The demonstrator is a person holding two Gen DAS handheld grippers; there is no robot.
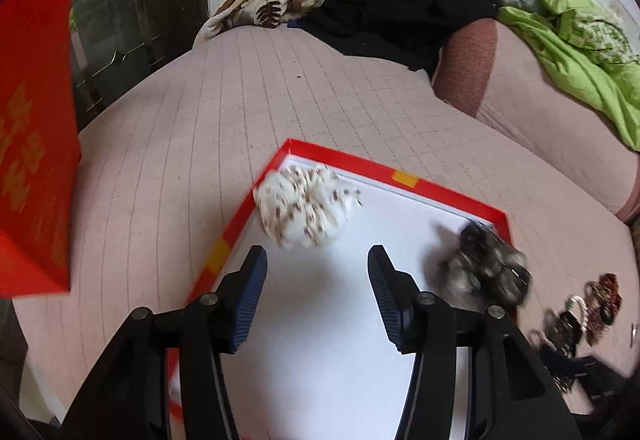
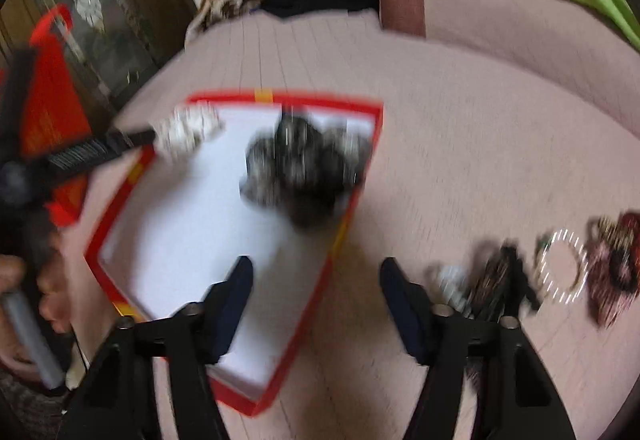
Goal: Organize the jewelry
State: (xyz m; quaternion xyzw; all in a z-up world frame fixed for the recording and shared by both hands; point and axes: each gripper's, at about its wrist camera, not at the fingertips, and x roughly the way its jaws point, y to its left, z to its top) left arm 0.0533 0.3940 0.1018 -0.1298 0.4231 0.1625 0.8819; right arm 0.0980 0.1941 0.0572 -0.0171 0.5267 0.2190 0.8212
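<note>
both grippers released: left gripper (image 1: pixel 318 260) over red-rimmed white box (image 1: pixel 404 178), cream patterned scrunchie (image 1: pixel 304 208) upper left, dark scrunchie (image 1: pixel 486 266) right; right gripper (image 2: pixel 316 272) empty.

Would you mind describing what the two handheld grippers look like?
Both the left gripper and the right gripper have black angular linkage arms with round metal pivot pins. Their fingers carry dark blue ribbed pads. No cables or markings are visible.

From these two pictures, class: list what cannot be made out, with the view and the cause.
- Dark jewelry pile in the red box: right wrist view, motion blur; pieces indistinguishable.
- Loose jewelry on the bed: left wrist view, small, at the fisheye edge.
- Box's near corner: left wrist view, hidden behind the left gripper.
</note>
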